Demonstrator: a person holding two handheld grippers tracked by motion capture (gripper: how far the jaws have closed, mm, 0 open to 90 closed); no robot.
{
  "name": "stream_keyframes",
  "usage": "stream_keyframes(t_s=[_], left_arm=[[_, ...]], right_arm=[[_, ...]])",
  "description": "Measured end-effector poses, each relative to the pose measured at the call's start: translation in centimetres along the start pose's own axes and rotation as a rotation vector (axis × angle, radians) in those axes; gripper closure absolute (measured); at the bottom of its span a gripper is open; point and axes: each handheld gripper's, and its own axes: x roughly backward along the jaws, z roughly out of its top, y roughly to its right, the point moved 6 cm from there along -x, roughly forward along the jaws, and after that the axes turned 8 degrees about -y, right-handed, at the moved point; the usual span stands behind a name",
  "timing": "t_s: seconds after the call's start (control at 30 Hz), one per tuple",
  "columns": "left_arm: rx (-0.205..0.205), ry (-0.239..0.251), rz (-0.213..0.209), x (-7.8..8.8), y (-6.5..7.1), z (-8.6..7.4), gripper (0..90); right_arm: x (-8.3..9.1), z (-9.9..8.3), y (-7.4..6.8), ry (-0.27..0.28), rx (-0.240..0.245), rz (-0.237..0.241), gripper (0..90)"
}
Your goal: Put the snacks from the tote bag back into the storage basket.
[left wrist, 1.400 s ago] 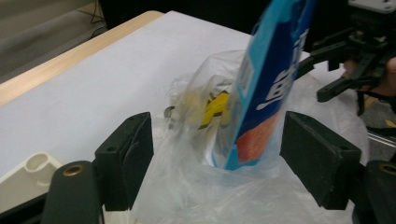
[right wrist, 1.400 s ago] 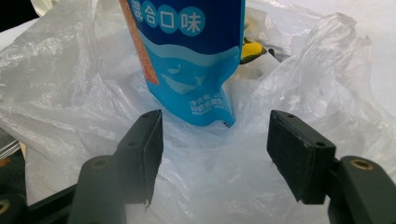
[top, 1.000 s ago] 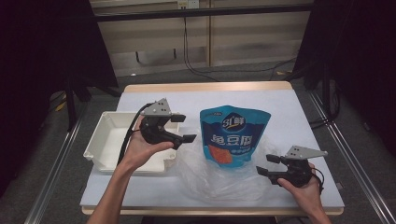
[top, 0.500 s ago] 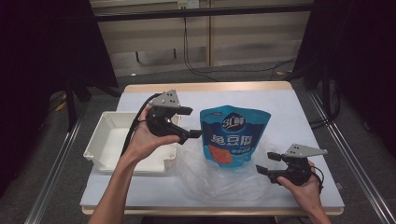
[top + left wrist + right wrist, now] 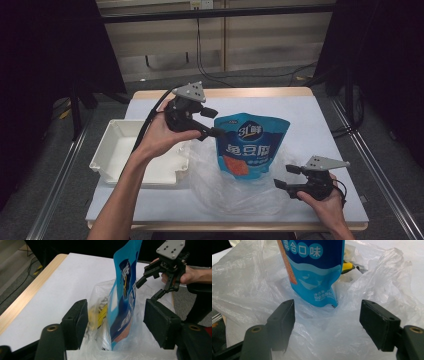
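- My left gripper [image 5: 212,122] hovers at the upper left edge of the blue snack pouch [image 5: 248,150]; its jaws have just been closing, yet they stand apart with the pouch and some film between them, pads off it.
- The pouch stands upright inside the clear plastic bag [image 5: 235,187] at the middle of the white table [image 5: 310,120].
- My right gripper [image 5: 284,176] sits low at the bag's right side, jaws wide, gripping nothing.
- A white tray [image 5: 112,150] lies at the left.

On the blue pouch [image 5: 317,267] you can read white characters "混合口味"; its front [image 5: 248,150] carries "鲜" and large "鱼豆腐".
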Motion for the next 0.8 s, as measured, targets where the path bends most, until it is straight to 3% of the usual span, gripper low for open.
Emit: stream_keyframes(t_s=[0.2, 0.33, 0.6, 0.8], left_arm=[[-0.071, -0.066, -0.010, 0.0, 0.5, 1.7, 46.6], [-0.082, -0.116, -0.012, -0.5, 0.5, 2.6, 48.6], [-0.087, -0.151, 0.001, -1.4, 0.0, 3.6, 51.6], [-0.141, -0.221, -0.028, -2.0, 0.2, 4.8, 56.7]], right_arm=[[0.0, 0.0, -0.1, -0.002, -0.001, 0.002, 28.7], [0.0, 0.0, -0.1, -0.002, 0.003, 0.005, 28.7], [-0.3, -0.2, -0.1, -0.012, 0.008, 0.008, 28.7], [-0.2, -0.1, -0.1, -0.009, 0.010, 0.003, 28.7]])
